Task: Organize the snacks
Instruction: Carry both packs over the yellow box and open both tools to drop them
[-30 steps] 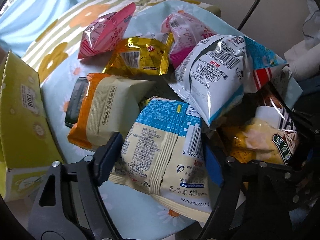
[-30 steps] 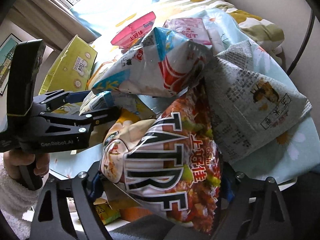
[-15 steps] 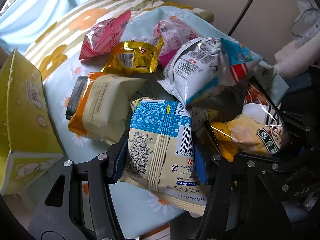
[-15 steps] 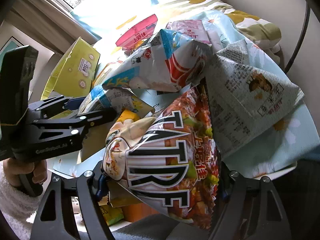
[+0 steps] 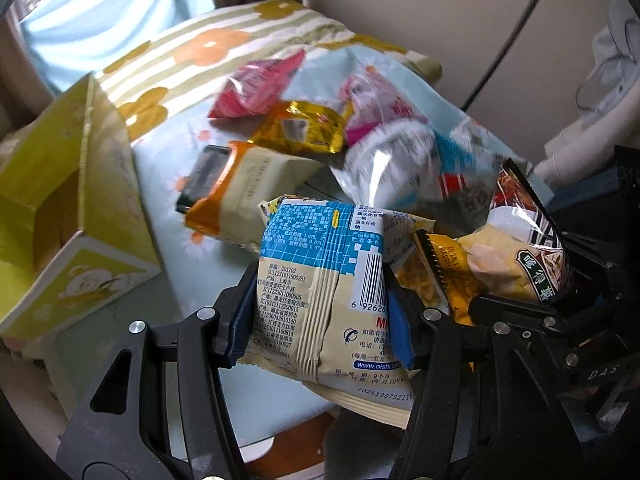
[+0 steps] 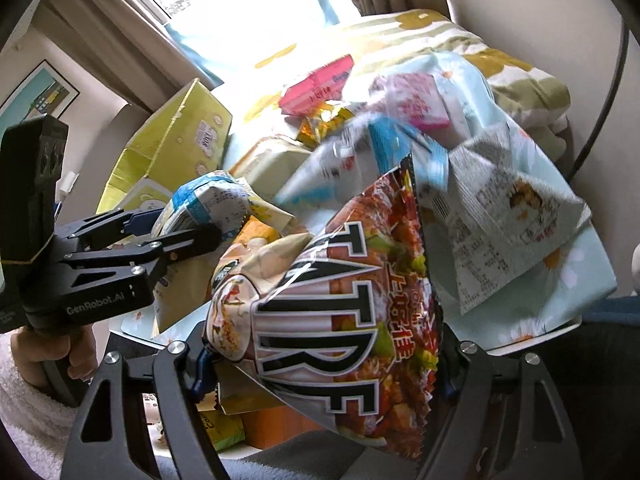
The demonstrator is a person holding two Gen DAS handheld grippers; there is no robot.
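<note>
My left gripper (image 5: 320, 316) is shut on a cream and blue snack bag (image 5: 324, 280) and holds it just above the table's near edge; it also shows in the right wrist view (image 6: 200, 204). My right gripper (image 6: 324, 356) is shut on a big red chip bag (image 6: 348, 312), seen at the right of the left wrist view (image 5: 528, 248). Other snacks lie on the floral cloth (image 5: 168, 224): an orange and cream bag (image 5: 248, 192), a gold packet (image 5: 300, 130), a pink bag (image 5: 256, 88), a white and blue bag (image 5: 396, 164).
An open yellow-green carton (image 5: 72, 220) stands at the left on the table. A grey printed bag (image 6: 504, 216) lies at the right. A striped floral pillow (image 5: 208, 48) and a curtained window are behind. A black cable (image 5: 508, 40) runs down the wall.
My left gripper has closed on the cream and blue bag and lifted it back from the pile. My right gripper has raised the red chip bag. The white and blue bag has shifted.
</note>
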